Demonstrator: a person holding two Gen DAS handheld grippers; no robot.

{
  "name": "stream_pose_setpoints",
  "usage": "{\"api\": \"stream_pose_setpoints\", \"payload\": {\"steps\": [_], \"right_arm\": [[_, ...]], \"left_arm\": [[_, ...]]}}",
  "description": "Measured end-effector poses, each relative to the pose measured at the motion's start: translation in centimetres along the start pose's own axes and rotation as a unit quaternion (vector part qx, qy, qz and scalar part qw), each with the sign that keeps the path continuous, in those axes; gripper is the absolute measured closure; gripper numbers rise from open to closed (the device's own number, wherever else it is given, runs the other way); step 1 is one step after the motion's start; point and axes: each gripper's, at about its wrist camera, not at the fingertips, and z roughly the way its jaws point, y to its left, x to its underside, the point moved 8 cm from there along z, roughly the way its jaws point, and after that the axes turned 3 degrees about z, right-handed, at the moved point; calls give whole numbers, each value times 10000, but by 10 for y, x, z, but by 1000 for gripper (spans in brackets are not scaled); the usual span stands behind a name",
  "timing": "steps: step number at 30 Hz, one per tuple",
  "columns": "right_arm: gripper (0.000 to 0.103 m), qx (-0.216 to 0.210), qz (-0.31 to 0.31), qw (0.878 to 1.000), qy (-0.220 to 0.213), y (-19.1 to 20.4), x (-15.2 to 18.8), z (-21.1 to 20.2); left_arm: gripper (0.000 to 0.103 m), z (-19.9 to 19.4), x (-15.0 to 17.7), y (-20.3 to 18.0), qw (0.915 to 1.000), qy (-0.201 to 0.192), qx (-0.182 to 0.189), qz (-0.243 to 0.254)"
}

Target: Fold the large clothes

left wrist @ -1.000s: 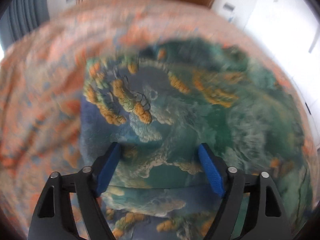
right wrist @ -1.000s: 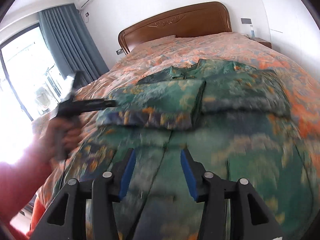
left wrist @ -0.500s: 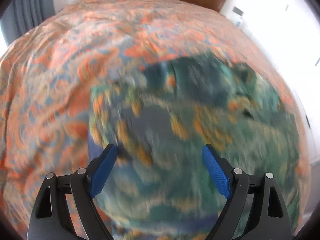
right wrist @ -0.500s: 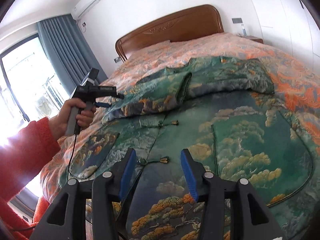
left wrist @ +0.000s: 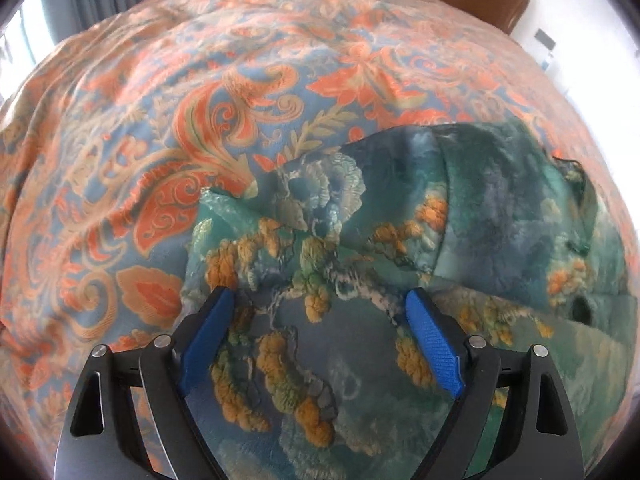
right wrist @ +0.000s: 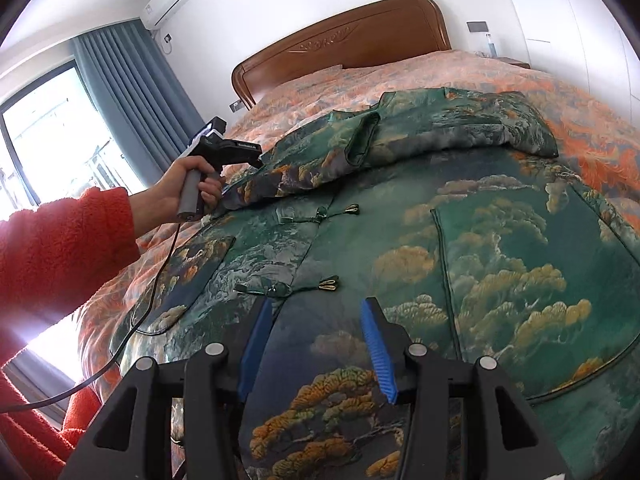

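A large green garment [right wrist: 480, 240] with gold pine and cloud patterns and knot buttons lies spread on the bed. Its left sleeve [right wrist: 320, 160] is folded across the chest. In the left wrist view the folded sleeve [left wrist: 340, 248] lies just ahead of my left gripper [left wrist: 320, 300], which is open and empty above it. My right gripper [right wrist: 316, 308] is open and empty, hovering over the garment's lower front near a knot button [right wrist: 280, 290]. The left gripper also shows in the right wrist view [right wrist: 224, 148], held by a hand at the sleeve's end.
The bed has an orange and blue patterned cover [left wrist: 160, 120] and a brown wooden headboard [right wrist: 340, 44]. Blue curtains [right wrist: 128, 92] and a bright window stand at the left. A cable [right wrist: 152, 280] hangs from the left gripper over the bed's edge.
My left gripper has drawn back toward the sleeve's cuff end, and more bedcover shows. My right gripper has stayed over the lower front. The sleeve has settled on the chest.
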Motion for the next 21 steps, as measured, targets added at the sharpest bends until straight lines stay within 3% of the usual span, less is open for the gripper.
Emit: {"api": "stream_pose_setpoints", "payload": {"steps": [3, 6, 8, 11, 15, 18, 21], "right_arm": [[55, 46, -28, 10000, -70, 0, -4, -4], [40, 133, 41, 9997, -201, -5, -10, -15], [38, 225, 164, 9989, -366, -13, -15, -27], [37, 377, 335, 9977, -455, -28, -20, -40], [37, 885, 594, 9929, -534, -69, -28, -65], [36, 1397, 670, 9867, -495, -110, -35, -92], [28, 1947, 566, 9791, -190, -159, -41, -110]], "left_arm": [[15, -39, 6, 4, 9991, -171, 384, 38], [14, -79, 27, 18, 9967, -350, 710, 173], [12, -102, 50, 32, 9951, -392, 859, 282], [10, -127, 98, 57, 9934, -343, 1026, 390], [10, -142, 176, 83, 9904, -94, 1282, 508], [10, -147, 228, 87, 9857, 130, 1556, 631], [10, -145, 260, 73, 9773, 333, 1929, 815]]}}
